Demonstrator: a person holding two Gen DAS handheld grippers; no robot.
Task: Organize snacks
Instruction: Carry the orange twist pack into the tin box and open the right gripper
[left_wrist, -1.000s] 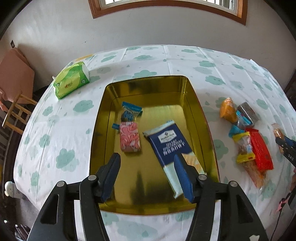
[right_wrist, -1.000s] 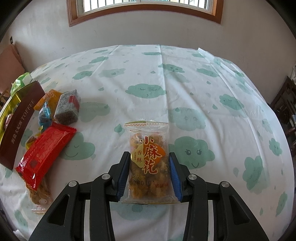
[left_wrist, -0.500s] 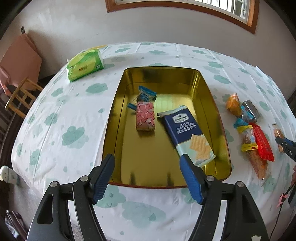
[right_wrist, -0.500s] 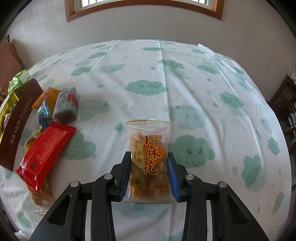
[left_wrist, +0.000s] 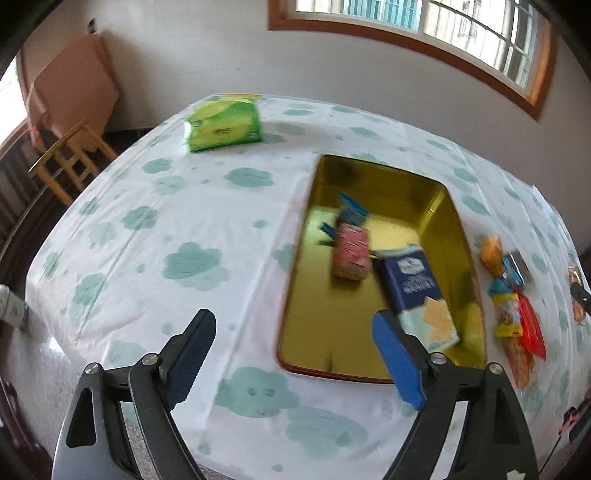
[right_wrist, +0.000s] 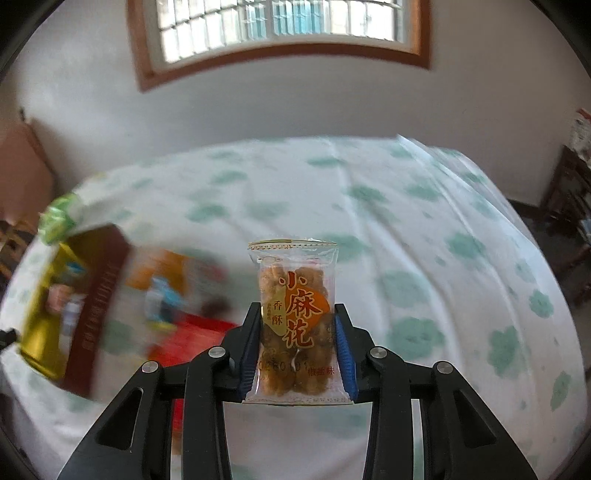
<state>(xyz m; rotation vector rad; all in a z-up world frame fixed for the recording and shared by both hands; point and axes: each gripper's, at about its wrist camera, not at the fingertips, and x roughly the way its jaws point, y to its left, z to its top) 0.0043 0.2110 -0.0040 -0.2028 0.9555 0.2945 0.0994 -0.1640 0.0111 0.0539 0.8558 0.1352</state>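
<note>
My right gripper (right_wrist: 298, 334) is shut on a clear packet of fried dough twists (right_wrist: 295, 291), held up above the tablecloth. In the left wrist view a gold tin tray (left_wrist: 295, 295) holds a blue cracker pack (left_wrist: 415, 284), a pink snack (left_wrist: 351, 251) and a small blue packet (left_wrist: 352, 210). My left gripper (left_wrist: 293, 349) hangs over the table's near edge, left of the tray; its jaws are opening with nothing between them. Loose snacks, among them a red packet (left_wrist: 532, 326) and an orange one (left_wrist: 491, 251), lie right of the tray.
A green tissue pack (left_wrist: 221, 125) lies at the far left of the cloud-print tablecloth (left_wrist: 177, 229). A wooden chair (left_wrist: 70, 158) stands beyond the left table edge. In the right wrist view the tray (right_wrist: 40, 317) and blurred snacks sit at the left.
My left gripper has drawn back and to the left of the tray while its jaws widened. My right gripper has lifted the dough twist packet off the table.
</note>
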